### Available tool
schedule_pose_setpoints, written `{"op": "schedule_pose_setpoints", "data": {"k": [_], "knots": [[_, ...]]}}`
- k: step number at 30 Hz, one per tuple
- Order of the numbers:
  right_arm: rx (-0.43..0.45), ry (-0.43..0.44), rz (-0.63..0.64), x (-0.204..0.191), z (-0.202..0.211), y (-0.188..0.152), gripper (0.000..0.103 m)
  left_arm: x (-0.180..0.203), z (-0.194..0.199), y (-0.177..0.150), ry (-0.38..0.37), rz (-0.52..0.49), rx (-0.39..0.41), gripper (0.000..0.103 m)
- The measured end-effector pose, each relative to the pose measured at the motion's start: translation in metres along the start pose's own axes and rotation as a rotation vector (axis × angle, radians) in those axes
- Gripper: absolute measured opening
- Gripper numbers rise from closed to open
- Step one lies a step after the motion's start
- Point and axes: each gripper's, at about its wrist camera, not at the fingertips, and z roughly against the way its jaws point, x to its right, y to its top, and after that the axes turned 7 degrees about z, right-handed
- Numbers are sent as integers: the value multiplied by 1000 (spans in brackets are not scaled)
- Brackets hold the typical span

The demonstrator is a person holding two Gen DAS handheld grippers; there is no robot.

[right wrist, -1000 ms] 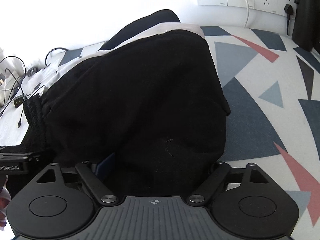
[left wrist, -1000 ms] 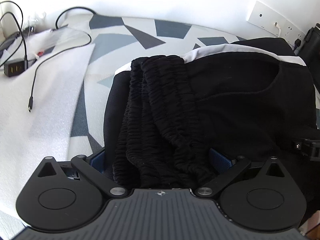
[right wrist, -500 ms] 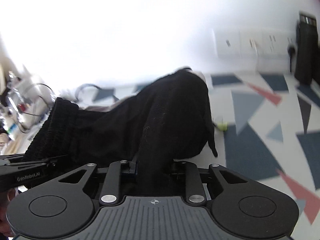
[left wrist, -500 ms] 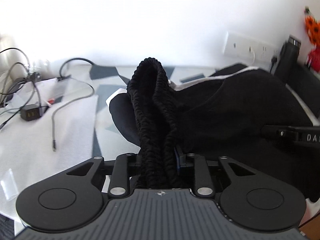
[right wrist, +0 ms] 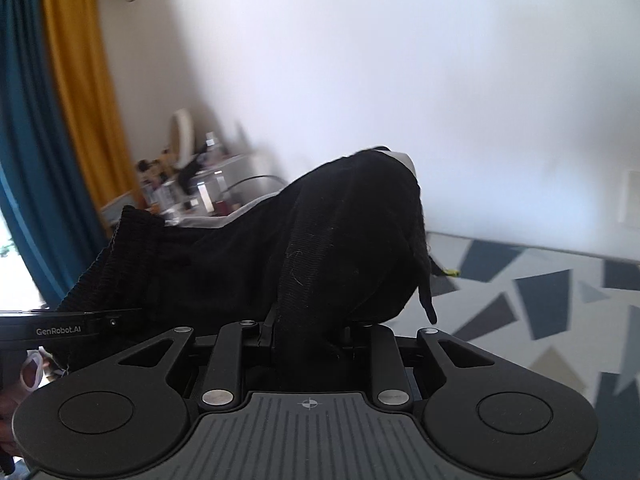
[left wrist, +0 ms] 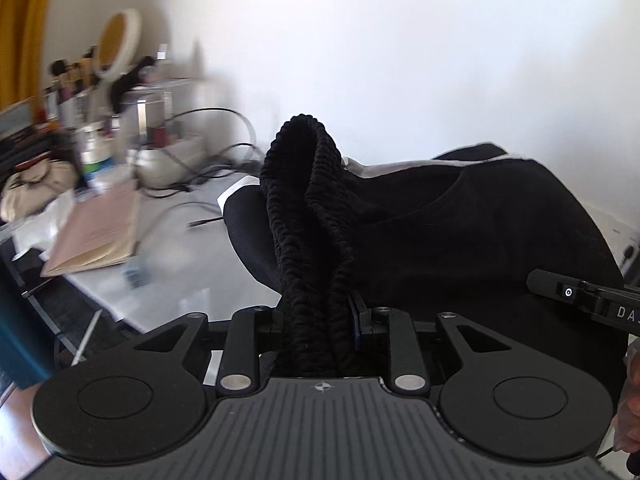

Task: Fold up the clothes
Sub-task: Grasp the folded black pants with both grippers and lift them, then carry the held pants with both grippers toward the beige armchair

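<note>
A lived-in home room is shown: yellow and teal curtains (right wrist: pixel 60 120) are hung by a window, a round white-rimmed vanity mirror (left wrist: pixel 118 42) is stood among blurred toiletries, and tangled black cables (left wrist: pixel 208 160) are strewn on a cluttered tabletop (left wrist: pixel 180 264).

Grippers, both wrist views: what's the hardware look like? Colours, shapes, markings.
Both are matte black. The left gripper and right gripper each have a ribbed centre plate with a small crosshair mark, two round discs at the sides and silver-pinned linkage arms. Blue pad edge on the left one. White "GenRobot.AI" lettering on its side.
</note>
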Motion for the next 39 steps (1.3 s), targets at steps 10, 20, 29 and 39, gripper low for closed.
{"op": "schedule_pose_setpoints", "data": {"k": [10,20,29,39], "knots": [[-69,224,103,-106,-59,28,20,-85,37,4,194,179,26,26],[-105,279,217,-277,-181,65,19,-265,53,31,221,301,92,26],[-181,437,320,-497,-303,85,16,-455,81,55,387,375,59,26],[-374,712,451,-709,-417,46,14,-629,141,32,675,623,-4,26]]}}
